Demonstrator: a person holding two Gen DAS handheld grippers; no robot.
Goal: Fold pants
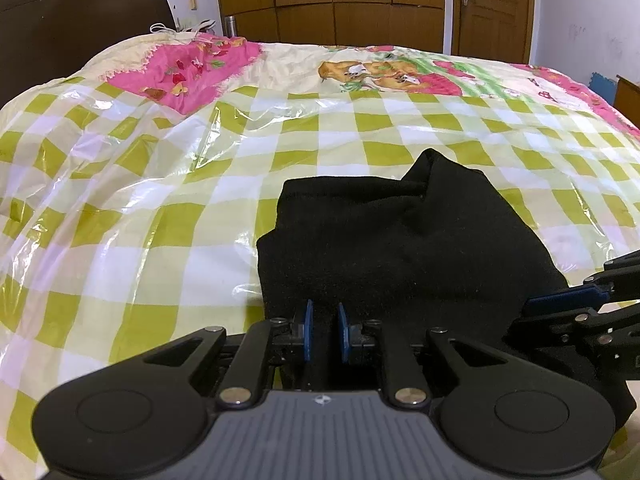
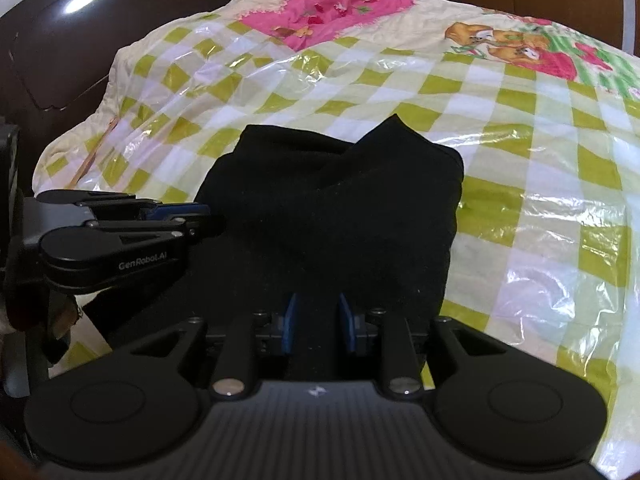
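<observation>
Pants: black bundle on the bed's checked cover, at 12 o'clock from both tongs.
Left tongs: nearly closed, near hem pinched between its pads, likely to carry a fold.
Right tongs: narrow gap, cloth between; grip uncertain.
Around: pink quilt at 11 o'clock, wardrobe beyond; nothing blocks.

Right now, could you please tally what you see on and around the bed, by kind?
Black pants: 1
Grippers: 2, left gripper and right gripper
Checked bed cover: 1
Dark headboard: 1
Wooden wardrobe: 1
Wooden door: 1
Total: 7
</observation>
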